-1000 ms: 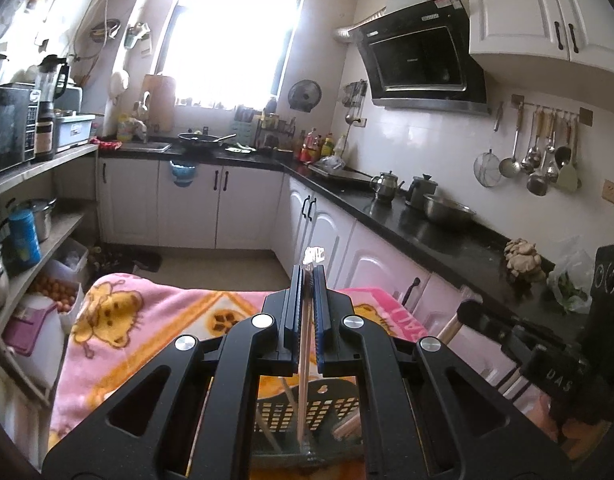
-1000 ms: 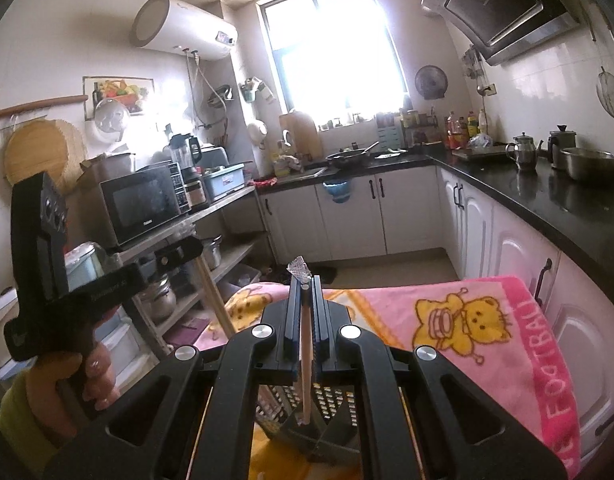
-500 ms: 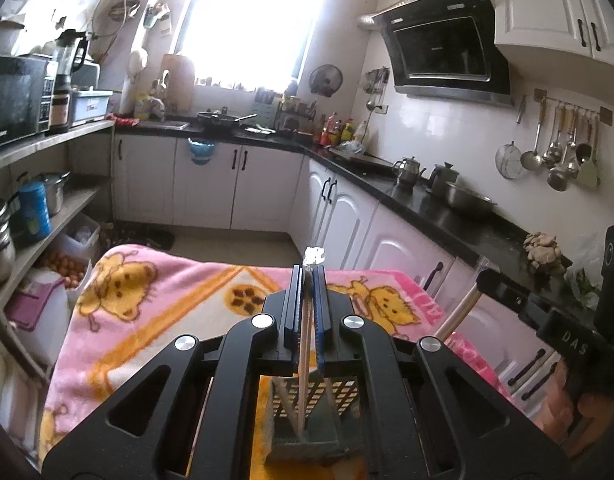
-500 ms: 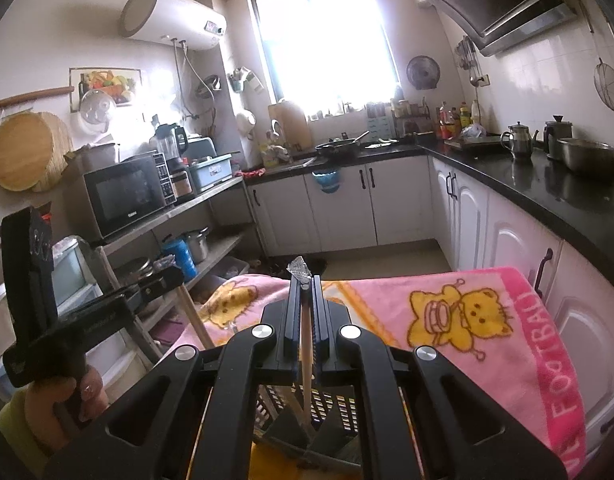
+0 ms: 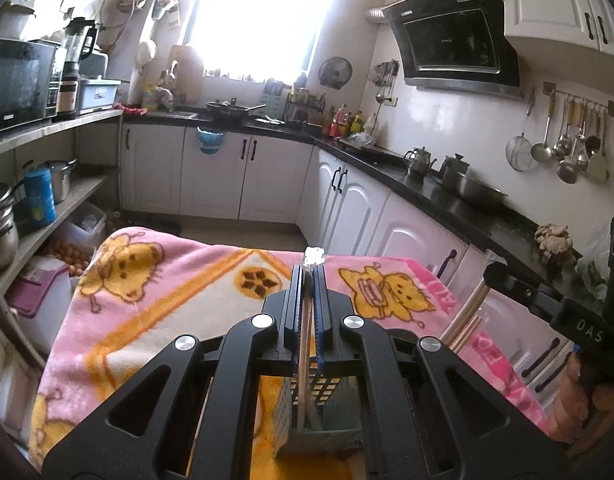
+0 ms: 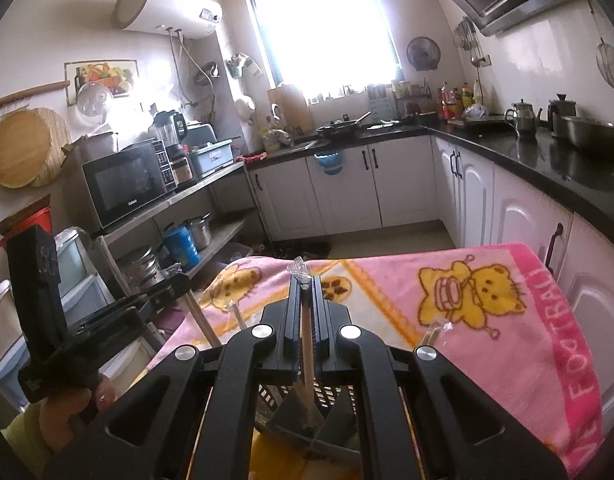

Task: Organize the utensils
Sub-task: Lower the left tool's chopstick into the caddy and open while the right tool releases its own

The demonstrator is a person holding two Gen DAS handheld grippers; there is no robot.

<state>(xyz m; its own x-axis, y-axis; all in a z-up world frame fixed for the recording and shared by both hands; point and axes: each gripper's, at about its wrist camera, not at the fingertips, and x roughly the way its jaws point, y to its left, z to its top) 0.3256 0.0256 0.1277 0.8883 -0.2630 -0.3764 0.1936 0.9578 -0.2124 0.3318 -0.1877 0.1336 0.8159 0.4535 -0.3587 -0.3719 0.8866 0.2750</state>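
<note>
My left gripper (image 5: 308,276) is shut on wooden chopsticks (image 5: 305,344) in a clear wrapper, held upright with the lower ends inside a grey slotted utensil holder (image 5: 319,420) below. My right gripper (image 6: 305,284) is shut on a second set of wrapped chopsticks (image 6: 307,364), whose lower ends reach into the same holder (image 6: 307,420). The holder stands on a pink cartoon blanket (image 5: 155,300). The right gripper with its chopsticks shows at the right of the left wrist view (image 5: 487,276); the left gripper shows at the left of the right wrist view (image 6: 179,284).
White cabinets with a black countertop (image 5: 447,204) run along the right and back. A metal shelf (image 6: 179,208) with a microwave, pots and a blue cup stands at the left. The blanket edge (image 6: 579,360) drops off on the right.
Both grippers have tilted further down and moved over the holder, which sits more centrally under the jaws. The chopstick ends now sit deeper inside the holder.
</note>
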